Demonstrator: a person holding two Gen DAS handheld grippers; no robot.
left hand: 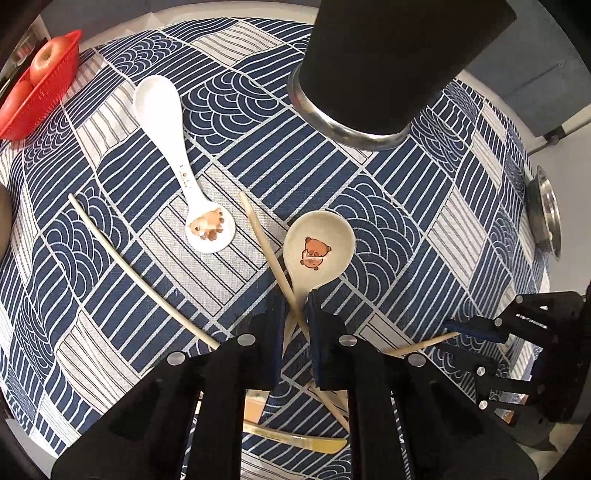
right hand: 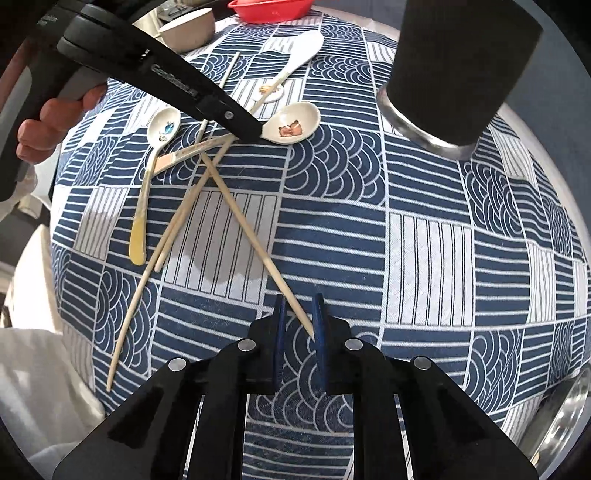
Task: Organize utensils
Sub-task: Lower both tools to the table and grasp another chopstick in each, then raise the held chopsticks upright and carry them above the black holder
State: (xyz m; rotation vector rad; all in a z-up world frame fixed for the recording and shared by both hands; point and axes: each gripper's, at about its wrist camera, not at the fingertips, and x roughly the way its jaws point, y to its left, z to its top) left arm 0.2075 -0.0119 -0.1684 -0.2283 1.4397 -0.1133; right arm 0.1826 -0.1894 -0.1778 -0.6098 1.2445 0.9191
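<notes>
My left gripper point(left hand: 297, 310) is open, its fingers on either side of the handle of a cream spoon with a bear picture point(left hand: 319, 245), which crosses a chopstick point(left hand: 269, 251). My right gripper point(right hand: 300, 314) is open around the tip of another chopstick point(right hand: 255, 243) lying on the cloth. It also shows in the left wrist view point(left hand: 476, 328), by that chopstick's end point(left hand: 424, 343). A white spoon with a fish picture point(left hand: 177, 158), a spoon with a yellow handle point(right hand: 147, 184) and more chopsticks point(right hand: 162, 251) lie about. A black cylinder holder point(left hand: 388, 62) stands behind.
A blue-and-white patterned cloth point(right hand: 406, 258) covers the table. A red basket point(left hand: 40, 88) holding apples sits at the far left. A steel dish point(left hand: 546, 210) lies at the right edge. A beige bowl point(right hand: 188, 29) stands at the far side.
</notes>
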